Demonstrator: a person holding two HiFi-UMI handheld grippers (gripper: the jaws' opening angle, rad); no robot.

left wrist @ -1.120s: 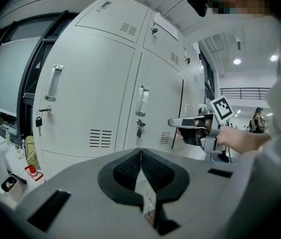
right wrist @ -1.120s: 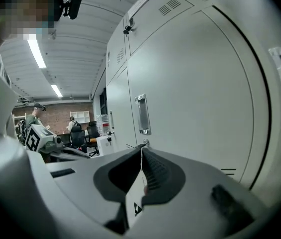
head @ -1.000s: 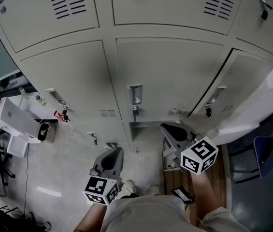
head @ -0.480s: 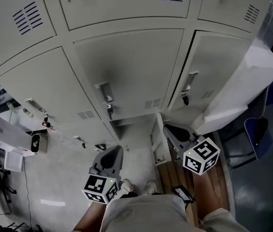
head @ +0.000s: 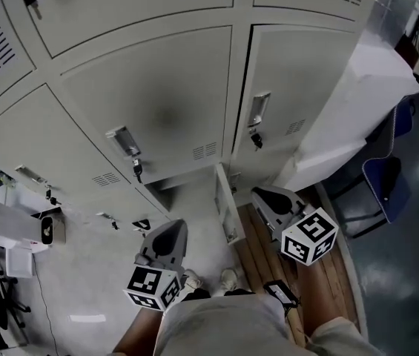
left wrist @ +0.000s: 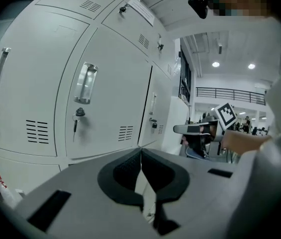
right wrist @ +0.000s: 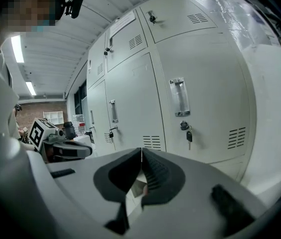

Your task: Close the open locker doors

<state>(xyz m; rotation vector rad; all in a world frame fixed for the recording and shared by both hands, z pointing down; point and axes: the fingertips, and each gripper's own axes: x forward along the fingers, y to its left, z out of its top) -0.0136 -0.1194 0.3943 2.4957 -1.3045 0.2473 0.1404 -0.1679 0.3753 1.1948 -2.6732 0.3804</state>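
Pale grey bottom locker door [head: 225, 208] open, swung outward.

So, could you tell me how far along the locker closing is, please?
Done: the upper doors in view, like the middle door, look shut. In hand: nothing; the left tool and right tool are both shut and empty. Left: the low door near the floor stands open.

Locker area in an industrial hall, grey metal lockers [head: 157, 117], concrete floor [head: 83, 273], mezzanine railing [left wrist: 230, 94]
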